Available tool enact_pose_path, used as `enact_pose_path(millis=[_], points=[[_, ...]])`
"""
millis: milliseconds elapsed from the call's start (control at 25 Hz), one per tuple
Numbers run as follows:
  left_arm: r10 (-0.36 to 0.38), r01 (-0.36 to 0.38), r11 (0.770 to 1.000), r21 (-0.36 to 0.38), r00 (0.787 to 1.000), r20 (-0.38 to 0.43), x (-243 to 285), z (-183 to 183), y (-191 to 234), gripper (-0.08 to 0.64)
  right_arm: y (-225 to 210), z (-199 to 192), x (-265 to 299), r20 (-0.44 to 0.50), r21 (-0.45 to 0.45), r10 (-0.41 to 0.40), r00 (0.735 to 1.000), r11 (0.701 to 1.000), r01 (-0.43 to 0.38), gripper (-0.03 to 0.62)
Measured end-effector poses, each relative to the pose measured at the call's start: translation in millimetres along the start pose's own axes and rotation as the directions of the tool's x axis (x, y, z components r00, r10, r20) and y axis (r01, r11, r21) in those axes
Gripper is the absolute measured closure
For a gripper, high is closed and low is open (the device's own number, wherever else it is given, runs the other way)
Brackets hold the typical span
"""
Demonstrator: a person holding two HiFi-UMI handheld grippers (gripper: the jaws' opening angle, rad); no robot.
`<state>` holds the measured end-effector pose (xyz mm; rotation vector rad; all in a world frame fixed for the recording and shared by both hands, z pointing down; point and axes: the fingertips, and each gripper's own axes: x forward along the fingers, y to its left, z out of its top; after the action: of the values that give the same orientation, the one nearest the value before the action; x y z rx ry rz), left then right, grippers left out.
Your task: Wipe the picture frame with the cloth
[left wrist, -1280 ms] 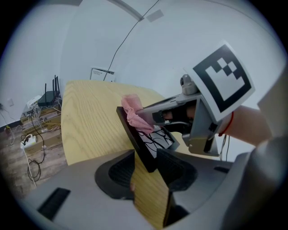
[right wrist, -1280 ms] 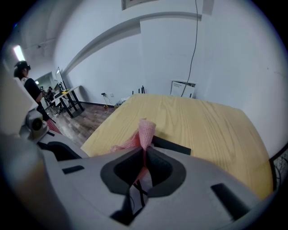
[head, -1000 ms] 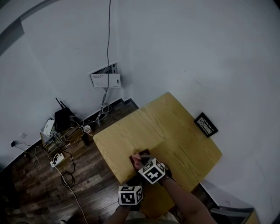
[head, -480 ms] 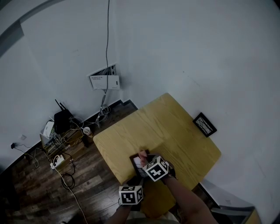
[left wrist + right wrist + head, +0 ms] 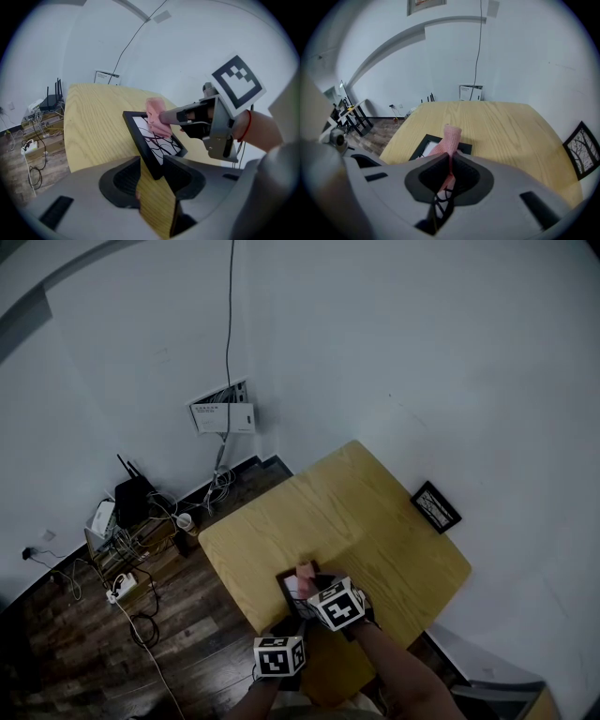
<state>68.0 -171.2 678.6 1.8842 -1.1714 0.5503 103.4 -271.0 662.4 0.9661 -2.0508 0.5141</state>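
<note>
The picture frame (image 5: 154,140) sits near the 6 o'clock edge of the wooden surface (image 5: 375,512), close to the person, with its near corner raised. The left gripper (image 5: 152,171) has its fingers set part-way apart and closed on that corner. The right gripper (image 5: 450,164) has its fingers pinched narrow on a pink cloth (image 5: 157,119), whose free end presses on the glass toward the frame's 12 o'clock end. The weak point looks like the left hold: it takes only one corner, so a firm sweep far from that corner could lever the frame round or pull it out of the fingers. This near the edge, a freed frame might slide off the surface. The cloth is also a thin bunched strip. If the right gripper tips too steeply, its hard tips rather than the fabric could meet the glass and scratch it. A second frame (image 5: 436,506) at the surface's 3 o'clock side, by the wall, is well apart.
</note>
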Motion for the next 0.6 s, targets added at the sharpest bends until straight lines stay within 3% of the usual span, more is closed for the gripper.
enact_pose_path(millis=[240,600], points=[[0.002,-0.002,1.0,0.001,1.0,0.0,-0.9,-0.8,0.2,0.418,32.4,-2.3,-15.9,0.033,0.034,0.14,0.99,0.989,-0.141,0.575],[0.006,-0.006,1.0,0.003,1.0,0.002,0.2,-0.2,-0.6,0.419,48.2,-15.2,-20.0,0.016,0.012,0.193,0.981,0.981,-0.193,0.575]])
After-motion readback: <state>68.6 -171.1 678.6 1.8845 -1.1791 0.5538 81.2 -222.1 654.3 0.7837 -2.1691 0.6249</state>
